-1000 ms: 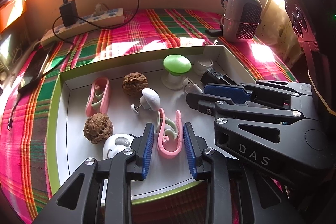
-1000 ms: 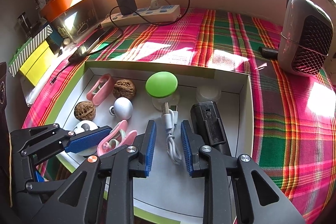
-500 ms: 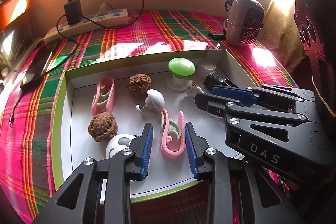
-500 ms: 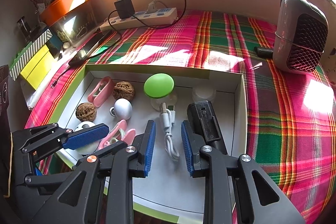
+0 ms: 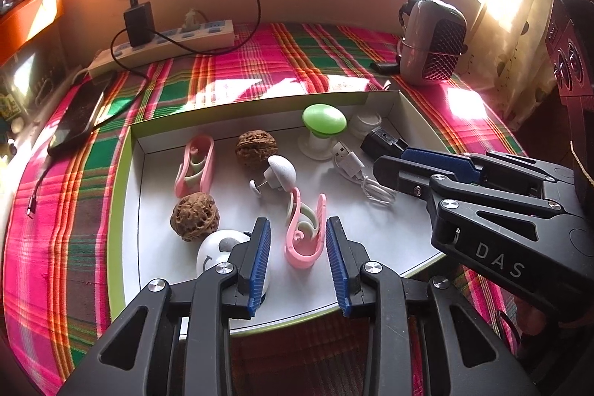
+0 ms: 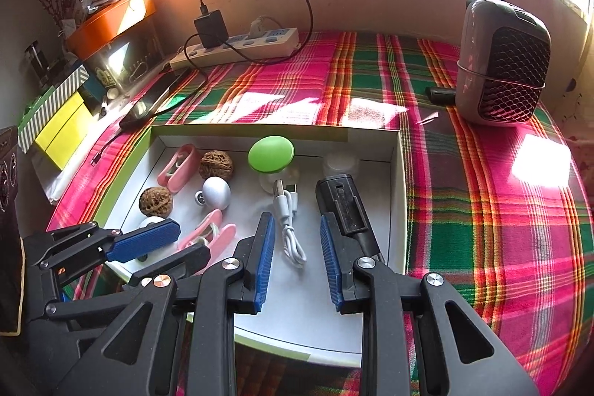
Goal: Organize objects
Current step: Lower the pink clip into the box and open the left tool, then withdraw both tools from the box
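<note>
Shallow white cardboard tray with green rim (image 5: 124, 195) on a plaid cloth holds the clutter. Left gripper (image 5: 299, 258) hangs released, its blue pads either side of a pink curled plastic clip (image 5: 302, 234), not pressing it. Right gripper (image 6: 297, 257) also released, straddling a white coiled USB cable (image 6: 287, 225); a black rectangular device (image 6: 343, 206) lies just beside its right finger. A white round gadget (image 5: 217, 249) is half hidden behind the left finger. Two walnuts, a green-capped mushroom-shaped thing (image 5: 323, 121) further back.
</note>
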A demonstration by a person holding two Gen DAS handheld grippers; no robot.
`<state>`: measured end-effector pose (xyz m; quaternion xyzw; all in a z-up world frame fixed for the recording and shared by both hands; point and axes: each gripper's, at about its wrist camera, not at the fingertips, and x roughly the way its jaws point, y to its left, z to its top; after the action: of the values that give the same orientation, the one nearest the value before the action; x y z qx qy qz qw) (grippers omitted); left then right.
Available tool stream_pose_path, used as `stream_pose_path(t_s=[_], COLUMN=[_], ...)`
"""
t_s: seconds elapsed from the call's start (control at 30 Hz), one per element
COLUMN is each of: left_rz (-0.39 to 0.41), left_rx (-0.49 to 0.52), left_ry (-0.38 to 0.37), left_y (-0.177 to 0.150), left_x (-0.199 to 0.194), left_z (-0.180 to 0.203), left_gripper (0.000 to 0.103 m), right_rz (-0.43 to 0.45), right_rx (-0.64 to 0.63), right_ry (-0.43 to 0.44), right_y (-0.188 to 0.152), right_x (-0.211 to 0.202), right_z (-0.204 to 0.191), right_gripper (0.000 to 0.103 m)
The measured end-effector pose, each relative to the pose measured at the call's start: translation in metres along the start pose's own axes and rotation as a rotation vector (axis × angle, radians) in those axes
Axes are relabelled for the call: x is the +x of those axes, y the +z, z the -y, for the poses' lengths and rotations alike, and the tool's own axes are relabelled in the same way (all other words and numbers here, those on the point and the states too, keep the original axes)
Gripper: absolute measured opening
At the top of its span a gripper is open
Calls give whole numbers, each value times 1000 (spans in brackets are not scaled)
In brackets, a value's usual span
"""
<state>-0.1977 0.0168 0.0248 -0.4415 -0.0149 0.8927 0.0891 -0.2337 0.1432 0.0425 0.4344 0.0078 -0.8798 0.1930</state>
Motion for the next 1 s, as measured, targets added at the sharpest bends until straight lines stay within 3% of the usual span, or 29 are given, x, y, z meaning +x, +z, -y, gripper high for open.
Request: stream_pose_path(t_s=[0.8, 0.87, 0.93, 1.0], left_rz=[70, 77, 98, 103], left_rx=[-25, -36, -29, -40], left_ry=[86, 101, 127, 130], left_y=[-15, -17, -20, -23], left_x=[-36, -40, -46, -50], left_z=[-5, -7, -6, -9], left_gripper=[29, 29, 29, 29], right_rz=[58, 64, 72, 76], right_rx=[-8, -4, -6, -9], right_ry=[-71, -76, -87, -86], right_y=[-23, -25, -28, -31], right_x=[-30, -33, -36, -40], right_z=[-14, -15, -17, -19], right_gripper=[27, 29, 42, 42])
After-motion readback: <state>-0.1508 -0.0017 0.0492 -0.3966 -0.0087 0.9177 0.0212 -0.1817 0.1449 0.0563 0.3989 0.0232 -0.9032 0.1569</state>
